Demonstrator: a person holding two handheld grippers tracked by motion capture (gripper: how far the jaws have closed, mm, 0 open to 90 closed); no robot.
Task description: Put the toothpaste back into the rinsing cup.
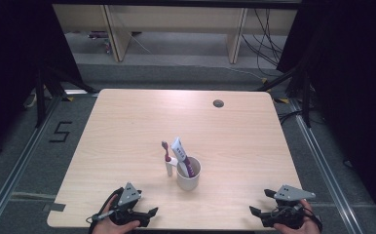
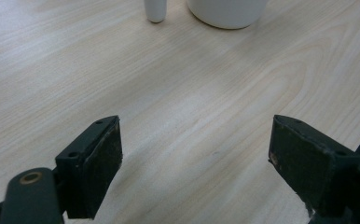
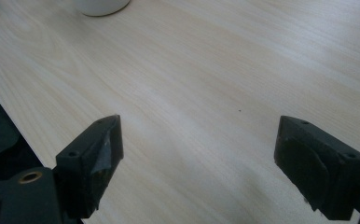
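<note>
A white cup (image 1: 188, 175) stands near the middle of the wooden table (image 1: 127, 126). In it leans a white toothpaste tube (image 1: 180, 150) and something purple. A toothbrush (image 1: 167, 160) with a purple head stands upright just left of the cup on a white base (image 2: 155, 10). The cup's bottom (image 2: 226, 11) shows at the top of the left gripper view, and again as the cup's bottom (image 3: 100, 6) in the right gripper view. My left gripper (image 1: 144, 214) rests open at the front left edge. My right gripper (image 1: 260, 213) rests open at the front right edge. Both hold nothing.
A round cable hole (image 1: 218, 103) lies near the table's far edge. Beyond the table stand wooden furniture legs (image 1: 112, 34) and loose cables (image 1: 266, 44) on the floor. A "5" marking (image 1: 59, 131) is on the floor at left.
</note>
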